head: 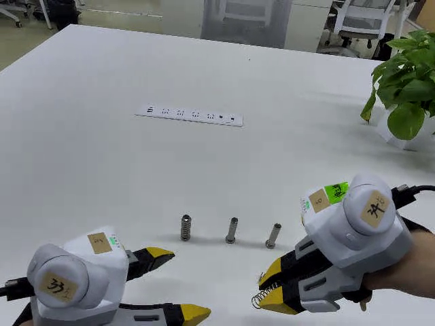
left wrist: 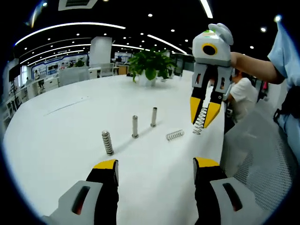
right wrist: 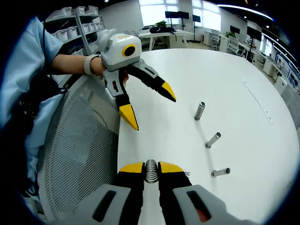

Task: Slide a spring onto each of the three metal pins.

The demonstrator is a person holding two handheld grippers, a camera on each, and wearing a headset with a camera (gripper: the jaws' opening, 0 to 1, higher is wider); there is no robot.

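- Pins (head: 232,230) are standing in a row on the table (head: 102,170): left pin (head: 185,219) is wearing a fitted spring (head: 185,229), while middle pin (head: 232,231) and right pin (head: 273,235) are standing bare.
- Right tool (head: 268,286) is clamping a second spring (right wrist: 150,170) near the right pin.
- Left tool (left wrist: 156,164) is gaping open.
- Loose spring (left wrist: 175,135) is lying between right pin and right tool.

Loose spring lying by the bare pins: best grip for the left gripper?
Take the loose spring across its coils near one end, left gripper coming down from above, jaws straddling it. It lies flat on its side, so the far end should stay free for threading.
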